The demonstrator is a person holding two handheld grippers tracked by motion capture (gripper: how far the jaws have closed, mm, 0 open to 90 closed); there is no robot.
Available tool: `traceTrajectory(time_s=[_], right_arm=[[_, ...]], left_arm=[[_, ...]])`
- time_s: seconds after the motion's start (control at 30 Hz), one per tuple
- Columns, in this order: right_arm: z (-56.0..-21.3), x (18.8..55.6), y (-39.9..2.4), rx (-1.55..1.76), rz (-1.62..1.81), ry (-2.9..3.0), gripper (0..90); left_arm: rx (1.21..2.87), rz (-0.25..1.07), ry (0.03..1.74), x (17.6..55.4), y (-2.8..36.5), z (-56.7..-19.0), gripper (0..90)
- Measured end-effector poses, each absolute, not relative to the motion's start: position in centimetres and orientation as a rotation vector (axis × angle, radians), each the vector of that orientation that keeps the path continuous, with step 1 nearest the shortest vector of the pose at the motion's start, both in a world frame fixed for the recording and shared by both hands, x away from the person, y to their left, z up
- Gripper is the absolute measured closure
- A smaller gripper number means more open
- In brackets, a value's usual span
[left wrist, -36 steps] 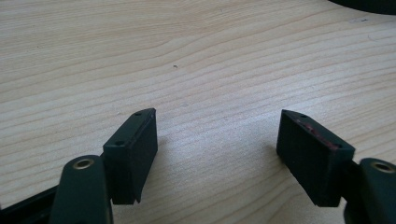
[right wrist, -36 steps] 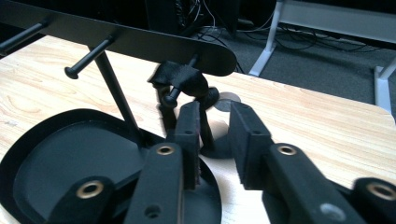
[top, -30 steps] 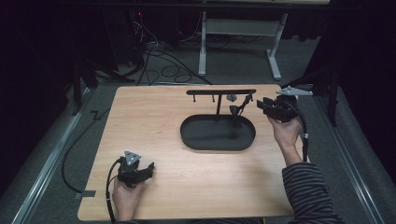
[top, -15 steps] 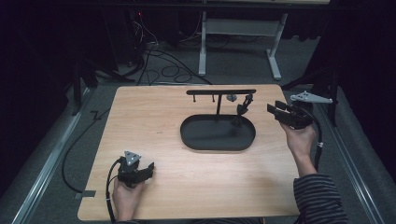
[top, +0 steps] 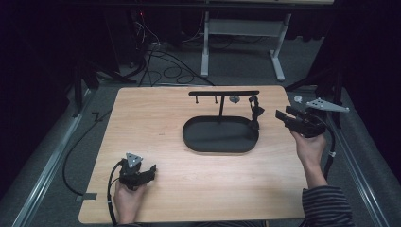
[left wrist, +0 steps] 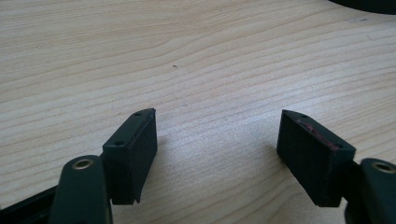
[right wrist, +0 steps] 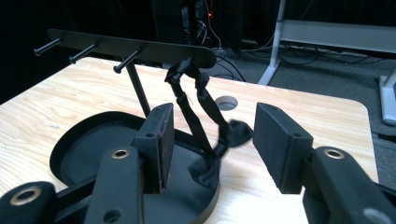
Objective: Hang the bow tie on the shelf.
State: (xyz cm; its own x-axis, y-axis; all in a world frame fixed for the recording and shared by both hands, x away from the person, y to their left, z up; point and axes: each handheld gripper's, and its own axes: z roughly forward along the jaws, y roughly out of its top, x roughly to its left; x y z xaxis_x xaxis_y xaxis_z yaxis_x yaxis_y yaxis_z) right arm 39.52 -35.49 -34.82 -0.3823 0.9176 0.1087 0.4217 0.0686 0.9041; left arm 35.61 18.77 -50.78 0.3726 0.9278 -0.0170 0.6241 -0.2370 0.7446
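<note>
At table's right edge, right gripper (top: 287, 117) spread, jaws just opening, empty, strap (top: 256, 112) hanging on rack (top: 223, 93); left gripper (top: 146, 171) spread.

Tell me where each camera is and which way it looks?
High view: above the table, looking down; both forearms show.
Left gripper view: on the left hand-held gripper, facing bare wood past its open jaws.
Right gripper view: on the right hand-held gripper, facing the stand and black strap; the high view shares both.

Black stand (top: 222, 94) and black tray (top: 220, 147) on light woodgrain table (top: 156, 118).
</note>
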Motion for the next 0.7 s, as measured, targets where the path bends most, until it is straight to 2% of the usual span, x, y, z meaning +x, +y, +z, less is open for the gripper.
traceTrajectory(time_s=[0.33, 0.7], right_arm=[[-35.4, 38.1, -36.3, 1.33, 1.276, 1.816, 46.3], [-35.9, 36.3, -37.0, 1.333, 1.292, 1.805, 46.6]], left_arm=[[1.962, 0.577, 1.338, 35.6, 18.8, -50.8, 29.2], [1.961, 0.577, 1.338, 35.6, 18.8, -50.8, 29.3]])
